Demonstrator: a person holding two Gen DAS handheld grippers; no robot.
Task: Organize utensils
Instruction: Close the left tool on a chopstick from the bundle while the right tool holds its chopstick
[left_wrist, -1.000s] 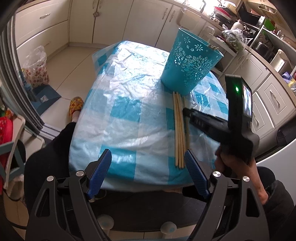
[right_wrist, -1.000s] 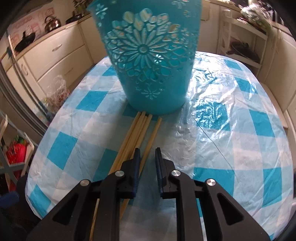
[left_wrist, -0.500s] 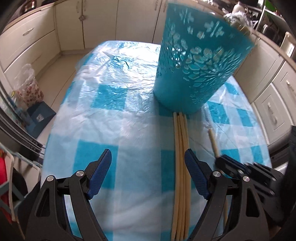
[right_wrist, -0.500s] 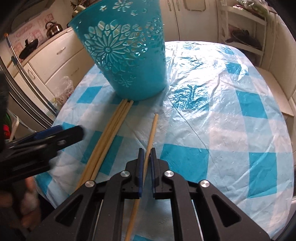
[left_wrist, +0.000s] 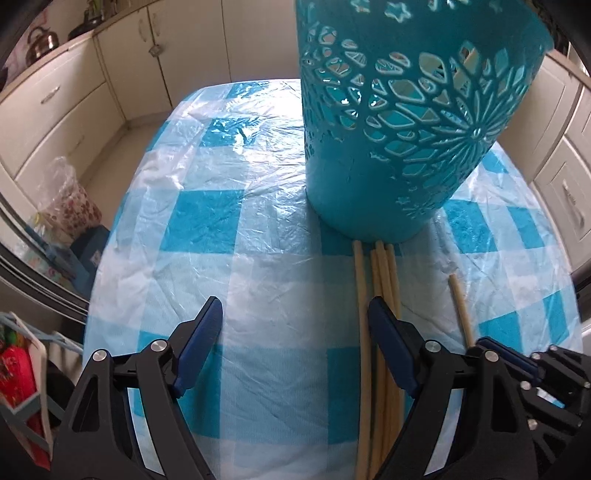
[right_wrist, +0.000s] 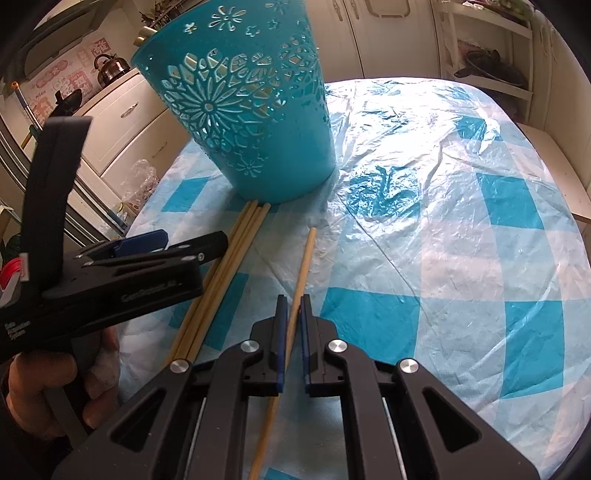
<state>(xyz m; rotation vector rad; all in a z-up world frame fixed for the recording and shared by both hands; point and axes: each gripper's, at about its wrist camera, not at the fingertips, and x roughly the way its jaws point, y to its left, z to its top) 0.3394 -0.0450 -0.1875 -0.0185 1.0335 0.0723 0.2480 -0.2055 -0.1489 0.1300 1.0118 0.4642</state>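
A teal cut-out basket (left_wrist: 406, 129) (right_wrist: 251, 122) stands upright on the checked table. From its base a bundle of several wooden chopsticks (left_wrist: 384, 280) (right_wrist: 229, 266) runs toward me. A single chopstick (right_wrist: 303, 266) (left_wrist: 460, 306) lies apart to the right of the bundle, and my right gripper (right_wrist: 291, 306) is shut on it low over the cloth. My left gripper (left_wrist: 295, 317) (right_wrist: 195, 238) is open with only cloth between its fingers. Its right finger hangs over the bundle's left side.
The table (left_wrist: 207, 229) wears a blue-and-white checked cloth under crinkled clear plastic. Its rounded edges drop to the floor on the left and right. A hand (right_wrist: 55, 387) holds the left gripper. Cabinets (left_wrist: 55, 122) ring the room, and a plastic bag (left_wrist: 70, 206) sits on the floor.
My left gripper has come in over the table toward the basket and now hangs above the bundle. The right gripper closed on one chopstick and drew it aside from the bundle.
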